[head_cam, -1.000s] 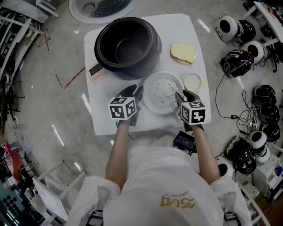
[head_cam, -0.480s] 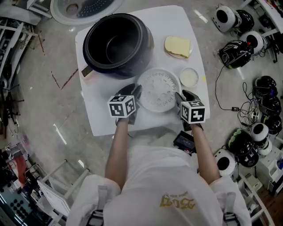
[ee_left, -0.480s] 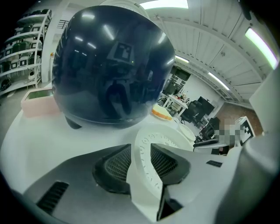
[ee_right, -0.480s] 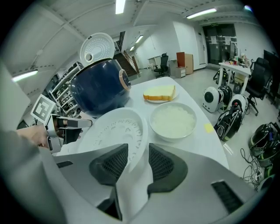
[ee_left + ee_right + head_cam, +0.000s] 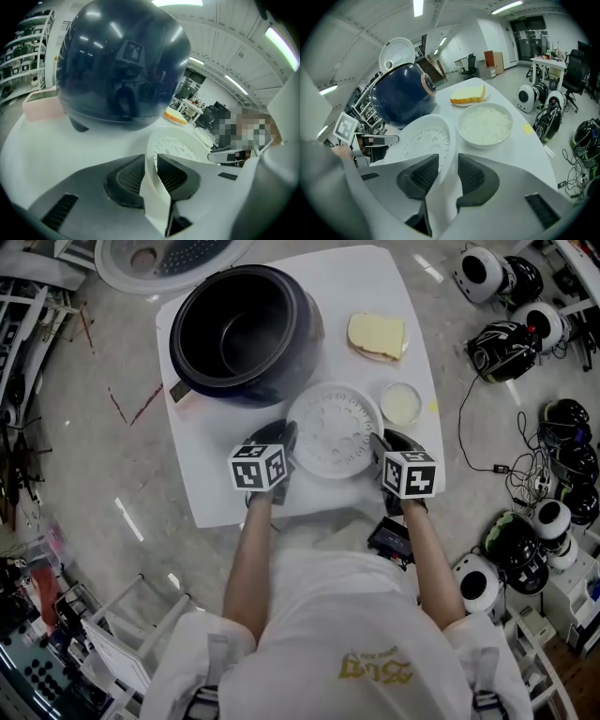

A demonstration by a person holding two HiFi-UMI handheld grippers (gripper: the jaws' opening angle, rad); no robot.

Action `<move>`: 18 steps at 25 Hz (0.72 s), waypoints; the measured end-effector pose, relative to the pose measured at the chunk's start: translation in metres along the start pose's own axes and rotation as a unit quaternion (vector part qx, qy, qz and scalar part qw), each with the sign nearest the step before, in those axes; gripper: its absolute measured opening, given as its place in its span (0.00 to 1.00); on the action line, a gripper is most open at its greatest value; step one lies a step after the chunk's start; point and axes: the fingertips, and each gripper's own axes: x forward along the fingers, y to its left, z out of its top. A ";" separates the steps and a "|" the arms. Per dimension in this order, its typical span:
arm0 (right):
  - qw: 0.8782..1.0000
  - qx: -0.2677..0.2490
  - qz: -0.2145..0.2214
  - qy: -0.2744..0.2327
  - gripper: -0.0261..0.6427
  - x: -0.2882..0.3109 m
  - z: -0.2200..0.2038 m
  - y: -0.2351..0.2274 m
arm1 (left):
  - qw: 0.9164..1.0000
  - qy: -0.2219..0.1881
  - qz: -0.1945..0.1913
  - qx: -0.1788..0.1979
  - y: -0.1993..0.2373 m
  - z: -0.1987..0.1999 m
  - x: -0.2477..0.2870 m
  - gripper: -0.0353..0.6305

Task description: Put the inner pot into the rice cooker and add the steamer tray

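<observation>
The white perforated steamer tray lies flat on the table in front of the dark blue rice cooker, whose black inner pot sits inside it. My left gripper is at the tray's left rim. Its jaws are closing, with the rim between the pads, which stand close on either side. My right gripper is at the tray's right rim. Its jaws are closing too, still wide, and straddle the rim with a gap on the right side.
A bowl of white rice stands just right of the tray, close to my right gripper. A plate with a yellow slab sits at the table's far right. The cooker's open lid sticks out beyond the far left corner. Helmets and cables litter the floor at the right.
Both grippers have come down to the tray's two sides and now straddle its rim. The tray and the cooker have not moved on the table.
</observation>
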 end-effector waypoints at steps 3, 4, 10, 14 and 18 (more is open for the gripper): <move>1.000 -0.001 0.010 0.003 0.22 0.002 0.000 0.003 | 1.000 0.007 -0.004 0.000 -0.003 -0.002 0.001 0.18; 1.000 -0.003 0.012 0.004 0.21 0.002 0.000 0.005 | 1.000 0.008 -0.005 -0.003 -0.003 -0.002 0.001 0.18; 1.000 0.002 0.014 0.006 0.19 0.005 0.000 0.004 | 1.000 0.007 -0.007 -0.019 -0.001 -0.003 0.001 0.17; 1.000 0.008 0.016 0.005 0.18 0.003 -0.002 0.003 | 1.000 0.005 -0.007 -0.026 -0.002 -0.006 -0.001 0.17; 1.000 0.017 0.020 0.000 0.17 -0.002 -0.001 0.003 | 1.000 0.005 -0.009 -0.026 -0.006 -0.006 -0.004 0.16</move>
